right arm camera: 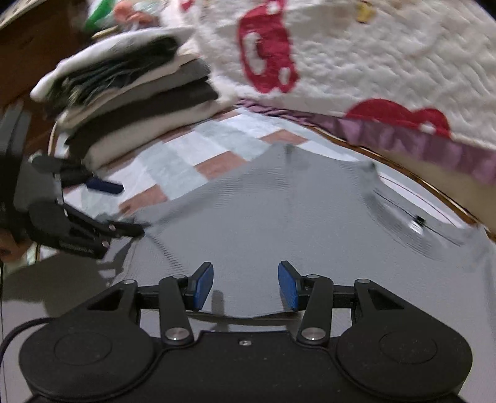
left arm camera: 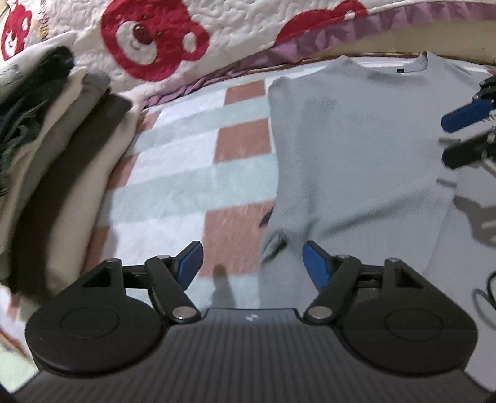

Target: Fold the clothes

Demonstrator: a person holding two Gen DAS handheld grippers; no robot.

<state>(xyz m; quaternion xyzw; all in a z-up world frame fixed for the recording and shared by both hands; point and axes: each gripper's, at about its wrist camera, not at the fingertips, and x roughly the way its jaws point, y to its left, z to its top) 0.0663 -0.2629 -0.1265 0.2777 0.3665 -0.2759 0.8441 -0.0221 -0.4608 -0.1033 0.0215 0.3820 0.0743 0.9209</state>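
The grey knit sweater (left arm camera: 356, 148) lies flat on the checked pink-and-white bedsheet (left arm camera: 186, 173). The stack of folded dark and cream garments (left arm camera: 62, 148) sits at its 9 o'clock. The white quilt with red bear prints (left arm camera: 161, 40) lies at 12 o'clock.

checked bedspread (left arm camera: 186, 173), bear-print quilt (left arm camera: 235, 28)

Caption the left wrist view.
Open left claw above flat grey knit sweater beside stacked folded clothes.

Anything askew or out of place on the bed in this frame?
Little stands out. The grey sweater lies flat on the checked sheet, only its near left corner is bunched. The stack of folded clothes looks slightly uneven. Left gripper and right gripper are open, holding nothing.
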